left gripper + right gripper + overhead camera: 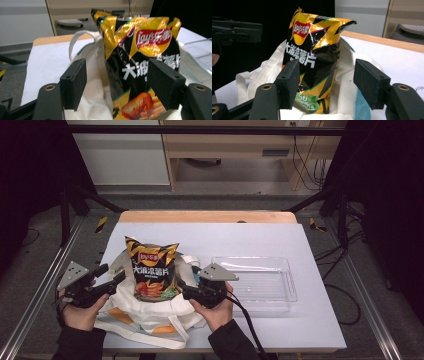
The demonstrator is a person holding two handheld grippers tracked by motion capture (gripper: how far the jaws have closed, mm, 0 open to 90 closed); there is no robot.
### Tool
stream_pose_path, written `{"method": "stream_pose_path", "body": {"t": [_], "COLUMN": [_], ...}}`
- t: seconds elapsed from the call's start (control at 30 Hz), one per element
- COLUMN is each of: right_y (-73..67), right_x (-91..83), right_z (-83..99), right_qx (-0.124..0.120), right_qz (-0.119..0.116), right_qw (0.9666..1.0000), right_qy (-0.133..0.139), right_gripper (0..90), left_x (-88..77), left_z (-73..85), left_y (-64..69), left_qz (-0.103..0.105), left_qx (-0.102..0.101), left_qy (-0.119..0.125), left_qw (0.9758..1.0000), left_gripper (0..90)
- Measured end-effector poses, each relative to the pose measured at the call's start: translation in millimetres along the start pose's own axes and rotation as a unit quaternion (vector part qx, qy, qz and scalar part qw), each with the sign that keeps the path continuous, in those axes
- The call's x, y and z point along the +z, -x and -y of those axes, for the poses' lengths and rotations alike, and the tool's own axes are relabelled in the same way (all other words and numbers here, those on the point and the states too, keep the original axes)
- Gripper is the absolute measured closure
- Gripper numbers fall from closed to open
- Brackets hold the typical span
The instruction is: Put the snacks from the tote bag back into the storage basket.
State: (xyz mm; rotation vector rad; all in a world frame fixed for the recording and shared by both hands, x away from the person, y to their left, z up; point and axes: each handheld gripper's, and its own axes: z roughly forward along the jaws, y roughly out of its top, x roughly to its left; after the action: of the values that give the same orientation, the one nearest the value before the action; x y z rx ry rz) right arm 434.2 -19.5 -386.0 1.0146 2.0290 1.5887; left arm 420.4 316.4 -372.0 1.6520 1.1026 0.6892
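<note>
High view, crinkled black-and-yellow chip bag (151,270), upright in tote (150,312)

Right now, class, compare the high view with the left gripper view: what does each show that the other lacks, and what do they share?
High view alone: both hands with the left gripper and right gripper, fingers apart on either side of the bag, and the whole clear plastic tray beside it.

Left gripper view alone: the crisp packet close up, with its red logo readable, between that gripper's black fingers.

Shared: the crisp packet standing upright in the white tote bag on the white table.
</note>
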Motion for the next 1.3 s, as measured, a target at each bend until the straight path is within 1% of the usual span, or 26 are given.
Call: {"method": "stream_pose_path", "body": {"t": [0.1, 0.23, 0.33, 0.47, 0.57, 0.63, 0.77, 0.83, 0.97, 1.03, 1.13, 1.2, 1.3], "right_y": [0.9, 0.1, 0.0, 0.4, 0.6, 0.2, -1.1, -1.6, -3.3, -4.5, -5.5, -5.6, -5.3], "right_x": [2.9, 6.5, 9.8, 14.2, 18.6, 22.3, 32.0, 37.1, 48.2, 54.9, 63.4, 68.1, 72.8], "right_z": [-5.5, -11.9, -16.2, -20.9, -23.3, -24.4, -23.9, -23.2, -20.9, -19.8, -18.9, -17.8, -15.4], "right_qx": [-0.003, 0.001, -0.006, -0.004, 0.0, 0.001, 0.001, -0.001, 0.001, 0.003, 0.003, 0.004, 0.001], "right_qz": [0.004, 0.001, 0.004, 0.004, 0.004, 0.003, 0.006, 0.008, 0.009, 0.008, 0.01, 0.012, 0.014], "right_qw": [1.0, 1.0, 1.0, 1.0, 1.0, 1.0, 0.9999, 0.9998, 0.9996, 0.9995, 0.9993, 0.9991, 0.9988], "right_qy": [-0.001, -0.001, -0.002, -0.004, -0.003, -0.004, -0.013, -0.019, -0.025, -0.031, -0.036, -0.04, -0.048], "right_gripper": [37.9, 37.9, 38.0, 38.1, 38.1, 37.8, 37.1, 36.7, 35.8, 35.3, 35.3, 35.4, 36.2], "left_x": [1.8, 6.8, 13.0, 22.6, 32.3, 38.6, 49.8, 54.5, 59.6, 61.4, 63.7, 65.0, 65.6], "left_z": [-5.3, -13.5, -19.2, -24.2, -25.1, -23.9, -17.2, -13.7, -8.1, -6.0, -3.8, -3.1, -3.1], "left_y": [1.0, 0.4, -0.5, -2.3, -4.1, -4.9, -4.9, -5.8, -8.7, -10.1, -10.0, -8.9, -6.5], "left_qz": [0.0, 0.001, 0.002, 0.001, 0.001, 0.006, 0.014, 0.012, 0.019, 0.026, 0.036, 0.04, 0.04], "left_qx": [0.006, 0.005, 0.005, 0.004, -0.003, -0.007, -0.006, -0.004, -0.005, -0.011, -0.012, -0.011, -0.006], "left_qy": [0.003, 0.007, 0.006, 0.0, -0.006, -0.011, -0.026, -0.038, -0.051, -0.056, -0.063, -0.069, -0.071], "left_qw": [1.0, 1.0, 1.0, 1.0, 1.0, 0.9999, 0.9995, 0.9992, 0.9985, 0.998, 0.9973, 0.9967, 0.9966], "left_gripper": [32.2, 32.2, 32.3, 32.6, 33.9, 34.7, 36.0, 38.4, 42.2, 44.6, 50.4, 56.2, 63.1]}}
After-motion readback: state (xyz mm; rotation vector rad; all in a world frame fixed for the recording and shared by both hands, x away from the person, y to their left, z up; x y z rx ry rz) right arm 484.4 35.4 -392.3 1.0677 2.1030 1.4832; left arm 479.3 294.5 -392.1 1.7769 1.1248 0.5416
